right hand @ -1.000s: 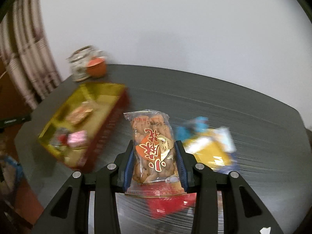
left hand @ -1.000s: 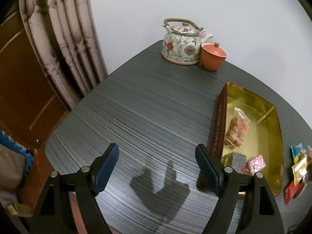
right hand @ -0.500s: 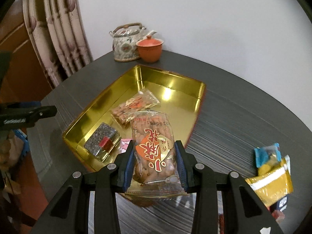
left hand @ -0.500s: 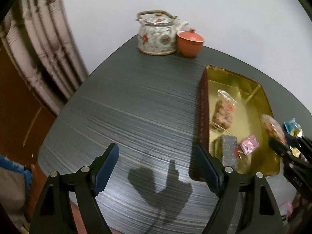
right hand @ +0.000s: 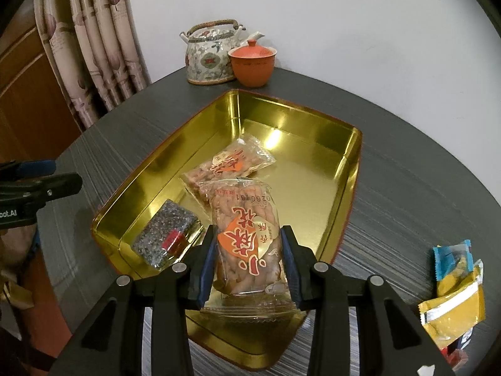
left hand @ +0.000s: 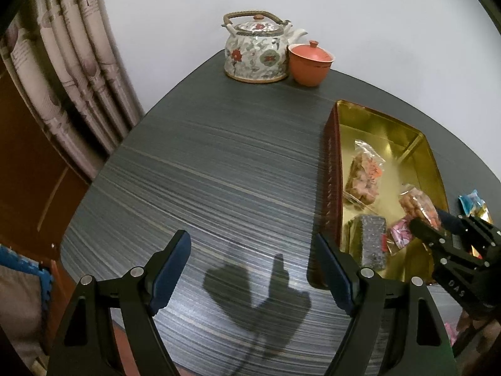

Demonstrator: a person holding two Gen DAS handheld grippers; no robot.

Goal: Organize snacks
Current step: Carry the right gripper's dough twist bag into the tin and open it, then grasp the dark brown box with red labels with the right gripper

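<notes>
My right gripper (right hand: 249, 261) is shut on a clear packet of fried dough twists (right hand: 245, 238) and holds it over the near end of the gold tin tray (right hand: 300, 116). In the tray lie a second twist packet (right hand: 230, 164) and a dark sesame bar (right hand: 162, 236). The left wrist view shows the same tray (left hand: 380, 125), the held packet (left hand: 419, 205), a pink packet (left hand: 399, 235) and the right gripper (left hand: 433, 224). My left gripper (left hand: 252, 271) is open and empty above the bare table left of the tray.
A flowered teapot (left hand: 255, 51) and an orange lidded cup (left hand: 310, 62) stand at the table's far edge. Blue and yellow snack packets (right hand: 454, 282) lie on the table right of the tray. A curtain (left hand: 62, 72) hangs at the left.
My right gripper has carried the twist packet from the loose snack pile to over the tray and lowered it. My left gripper stays open and has shifted only slightly.
</notes>
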